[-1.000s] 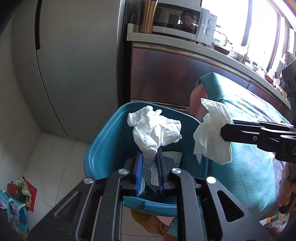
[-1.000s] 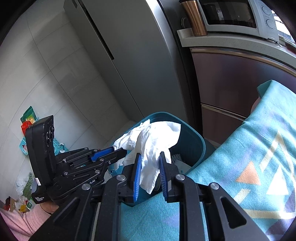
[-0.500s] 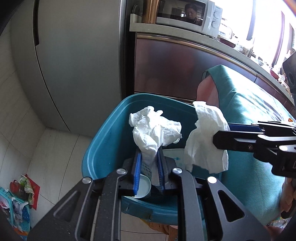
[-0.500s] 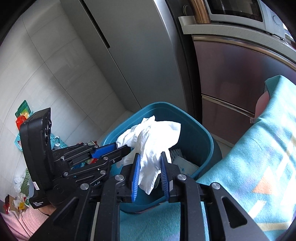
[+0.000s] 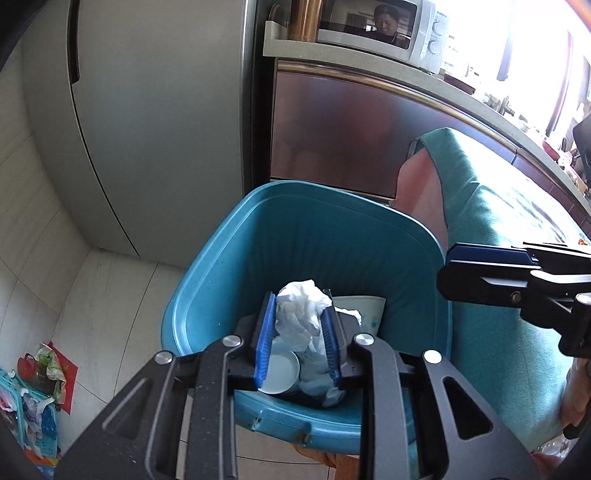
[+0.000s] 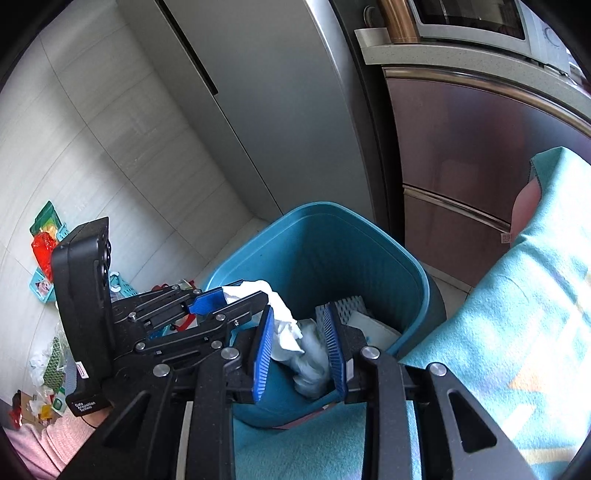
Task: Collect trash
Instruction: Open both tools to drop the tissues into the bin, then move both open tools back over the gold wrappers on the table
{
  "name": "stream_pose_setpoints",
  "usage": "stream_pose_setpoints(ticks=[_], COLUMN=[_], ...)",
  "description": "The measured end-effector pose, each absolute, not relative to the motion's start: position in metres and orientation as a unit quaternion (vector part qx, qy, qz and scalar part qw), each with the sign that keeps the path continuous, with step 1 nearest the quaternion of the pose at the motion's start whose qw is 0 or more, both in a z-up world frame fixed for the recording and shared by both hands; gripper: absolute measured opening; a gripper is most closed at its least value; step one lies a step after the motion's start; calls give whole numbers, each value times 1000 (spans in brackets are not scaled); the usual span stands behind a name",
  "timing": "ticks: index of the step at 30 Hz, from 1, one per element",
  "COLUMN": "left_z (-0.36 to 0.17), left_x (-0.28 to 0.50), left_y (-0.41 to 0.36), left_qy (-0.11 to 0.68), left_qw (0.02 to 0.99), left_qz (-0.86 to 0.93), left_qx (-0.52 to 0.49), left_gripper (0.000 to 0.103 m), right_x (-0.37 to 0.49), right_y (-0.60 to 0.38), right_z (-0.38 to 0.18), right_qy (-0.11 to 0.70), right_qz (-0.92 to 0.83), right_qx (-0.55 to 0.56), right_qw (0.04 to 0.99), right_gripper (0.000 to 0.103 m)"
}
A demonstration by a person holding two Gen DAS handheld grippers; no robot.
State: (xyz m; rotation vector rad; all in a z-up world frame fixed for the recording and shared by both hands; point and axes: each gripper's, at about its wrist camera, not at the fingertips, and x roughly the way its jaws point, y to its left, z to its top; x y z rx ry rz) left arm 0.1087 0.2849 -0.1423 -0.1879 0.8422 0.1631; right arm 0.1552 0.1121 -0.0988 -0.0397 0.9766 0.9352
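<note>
A teal trash bin (image 5: 229, 280) stands beside the cloth-covered table; it also shows in the right wrist view (image 6: 369, 254). My left gripper (image 5: 298, 332) is over the bin's mouth with its jaws apart, and a crumpled white tissue (image 5: 301, 314) sits loosely between them, dropping into the bin. In the right wrist view the left gripper (image 6: 236, 299) still has tissue (image 6: 277, 306) at its tips. My right gripper (image 6: 299, 350) is open and empty above the bin; its tissue (image 6: 310, 362) lies inside. A white cup (image 5: 282, 373) and papers lie in the bin.
A grey fridge (image 5: 159, 122) and a steel cabinet (image 5: 340, 140) with a microwave (image 5: 380, 29) stand behind the bin. The teal tablecloth (image 5: 495, 266) is at the right. Baskets and wrappers (image 5: 33, 391) lie on the tiled floor at the left.
Both grippers have opened over the bin. The right gripper's tissue has fallen into the bin, and the left gripper's tissue has sunk between its spread jaws.
</note>
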Motion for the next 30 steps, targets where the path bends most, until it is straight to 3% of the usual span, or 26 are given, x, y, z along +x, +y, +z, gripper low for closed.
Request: stream_pose_setpoints(ticks=[19,30], left_z=[-123,-72], left_x=[88,54], left_y=[281,225], left_qy=[380,312], left_qw=[918,949], left_qz=[60,-9], left_qx=[-97,-52], left_gripper=[33,47], right_x=[141,112], right_y=[67,8], right_z=[-89,-62], right_qy=[432,375], right_qz=[438,437], right_qx=[14,31], right_qw=[789,817], right_gripper=[29,36])
